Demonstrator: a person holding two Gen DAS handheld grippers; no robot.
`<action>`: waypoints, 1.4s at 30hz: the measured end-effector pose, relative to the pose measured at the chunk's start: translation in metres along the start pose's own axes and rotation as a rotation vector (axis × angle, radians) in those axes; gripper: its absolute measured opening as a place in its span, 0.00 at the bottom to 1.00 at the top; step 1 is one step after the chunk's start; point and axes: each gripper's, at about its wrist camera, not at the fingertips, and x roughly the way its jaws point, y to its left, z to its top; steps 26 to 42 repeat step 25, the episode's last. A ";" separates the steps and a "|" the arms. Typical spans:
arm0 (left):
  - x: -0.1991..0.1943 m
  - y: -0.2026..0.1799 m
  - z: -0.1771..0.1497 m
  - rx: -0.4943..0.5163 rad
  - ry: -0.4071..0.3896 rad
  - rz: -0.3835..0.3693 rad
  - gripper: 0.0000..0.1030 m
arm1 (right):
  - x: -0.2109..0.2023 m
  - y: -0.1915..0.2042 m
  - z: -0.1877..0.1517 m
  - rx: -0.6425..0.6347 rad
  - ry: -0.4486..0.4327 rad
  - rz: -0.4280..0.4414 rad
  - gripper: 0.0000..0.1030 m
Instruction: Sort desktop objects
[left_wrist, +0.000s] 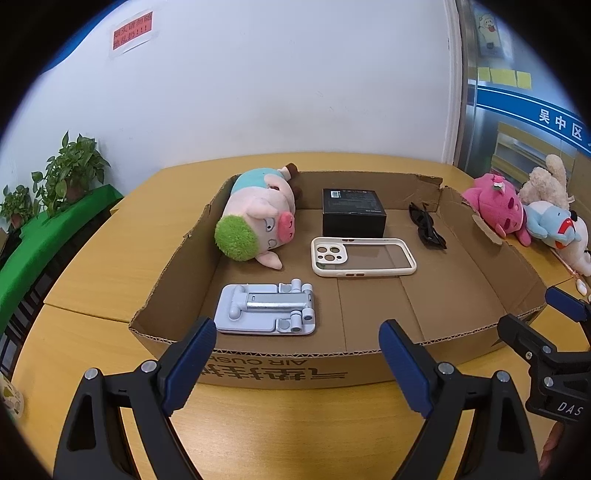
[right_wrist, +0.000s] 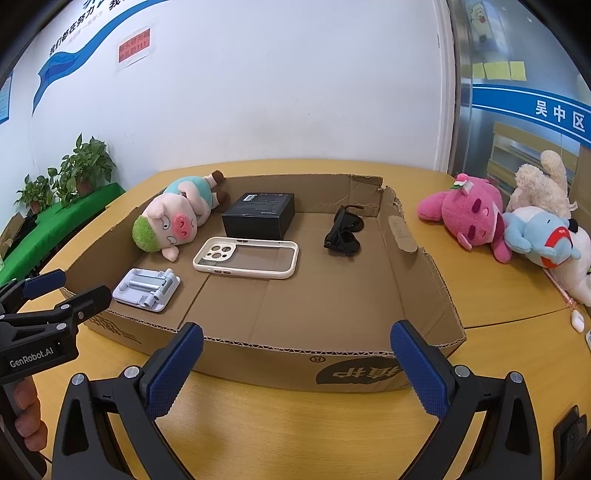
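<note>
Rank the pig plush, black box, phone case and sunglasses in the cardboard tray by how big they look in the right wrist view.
1. Pig plush, largest.
2. Phone case and black box: look about alike, and the case lies nearer the camera, so no ranking.
3. Sunglasses, smallest.

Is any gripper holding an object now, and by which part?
Nothing is held. The left gripper and right gripper both have open, empty jaws before the cardboard box.
</note>
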 end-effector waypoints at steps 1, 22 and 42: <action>0.000 0.000 0.000 0.002 -0.002 0.001 0.87 | 0.000 0.001 0.000 0.000 0.000 0.001 1.00; -0.004 0.001 0.005 -0.009 -0.026 0.004 0.87 | -0.004 0.002 -0.003 -0.005 -0.004 -0.002 1.00; -0.010 0.001 0.003 -0.006 -0.057 0.010 0.87 | -0.003 0.000 -0.003 0.001 -0.003 -0.002 1.00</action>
